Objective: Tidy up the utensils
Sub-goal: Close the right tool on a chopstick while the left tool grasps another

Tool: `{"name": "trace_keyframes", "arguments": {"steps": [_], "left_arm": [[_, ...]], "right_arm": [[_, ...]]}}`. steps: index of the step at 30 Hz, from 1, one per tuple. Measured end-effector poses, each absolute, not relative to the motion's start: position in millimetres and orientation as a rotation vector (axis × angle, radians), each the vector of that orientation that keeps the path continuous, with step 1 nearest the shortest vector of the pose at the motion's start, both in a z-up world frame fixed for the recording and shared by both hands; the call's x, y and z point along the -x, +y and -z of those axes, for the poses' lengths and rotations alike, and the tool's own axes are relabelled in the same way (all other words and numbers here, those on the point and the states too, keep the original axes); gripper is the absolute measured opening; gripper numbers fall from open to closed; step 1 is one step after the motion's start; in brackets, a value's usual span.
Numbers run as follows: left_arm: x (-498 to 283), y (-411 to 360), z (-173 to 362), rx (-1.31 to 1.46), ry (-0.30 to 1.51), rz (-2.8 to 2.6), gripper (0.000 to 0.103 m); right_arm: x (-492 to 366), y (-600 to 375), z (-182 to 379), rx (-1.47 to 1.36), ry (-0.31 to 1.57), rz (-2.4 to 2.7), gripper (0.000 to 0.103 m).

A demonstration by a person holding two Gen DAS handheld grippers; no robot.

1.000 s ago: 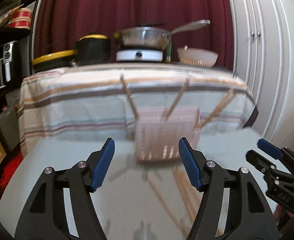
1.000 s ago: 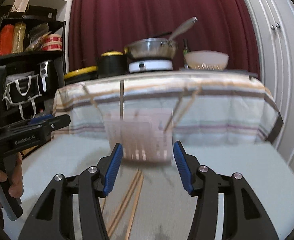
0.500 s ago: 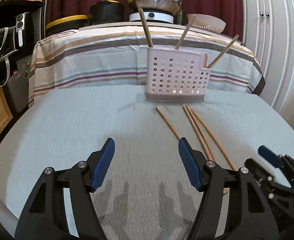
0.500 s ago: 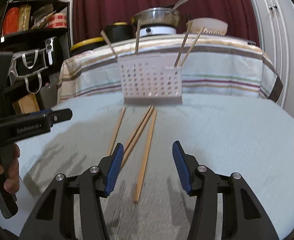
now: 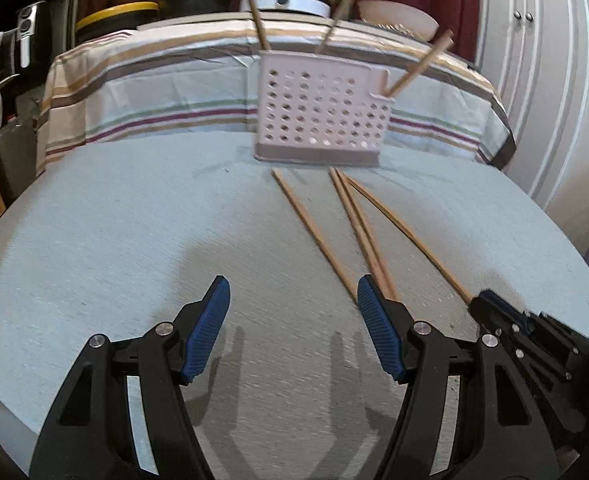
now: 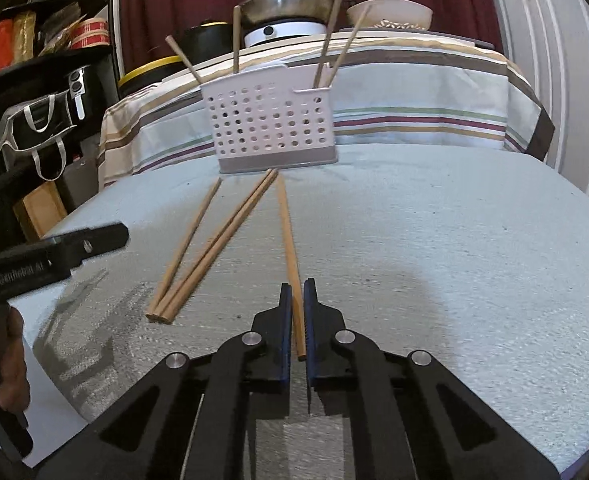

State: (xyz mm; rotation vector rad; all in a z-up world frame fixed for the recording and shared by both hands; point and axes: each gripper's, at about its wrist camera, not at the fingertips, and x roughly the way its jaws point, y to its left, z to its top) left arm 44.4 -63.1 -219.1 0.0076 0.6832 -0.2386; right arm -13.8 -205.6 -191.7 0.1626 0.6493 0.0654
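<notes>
- Clamping: right gripper [image 6: 297, 320], jaws just closed from about half open onto the near end of one chopstick [image 6: 290, 256]; pads press it on both sides, and the stick runs from the jaws straight toward the basket.
- Meaning, as a judgement: pick-up of the next utensil is in hand; lifting and dropping it into the basket remain.
- Left gripper [image 5: 292, 334]: jaws wide, unchanged over the last second, nothing between them; it hovers over bare cloth near the front edge of the bed [image 5: 114, 240].
- Loose chopsticks [image 6: 198, 256]: three lie just to the left of the clamped one, near ends bunched together, far ends fanning toward the basket.
- Basket [image 6: 270, 124]: pale, perforated, upright at the far edge of the bed, well apart from both grippers; several chopsticks already stand in it, tilted.
</notes>
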Motion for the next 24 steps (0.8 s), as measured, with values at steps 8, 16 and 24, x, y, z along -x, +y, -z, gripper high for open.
{"name": "trace_keyframes", "arguments": {"steps": [8,16,24], "left_arm": [[-48,-87,237,-0.057,0.747,0.250,0.065],[-40,-66,236,-0.045,0.741,0.186,0.064],[-18,-75,243,-0.066,0.695,0.220,0.047]], "right_arm": [[14,-208,192,-0.170,0.646,-0.078,0.007],[14,-208,192,-0.173,0.644,-0.079,0.007],[16,-210,194,-0.196,0.632,-0.081,0.008]]}}
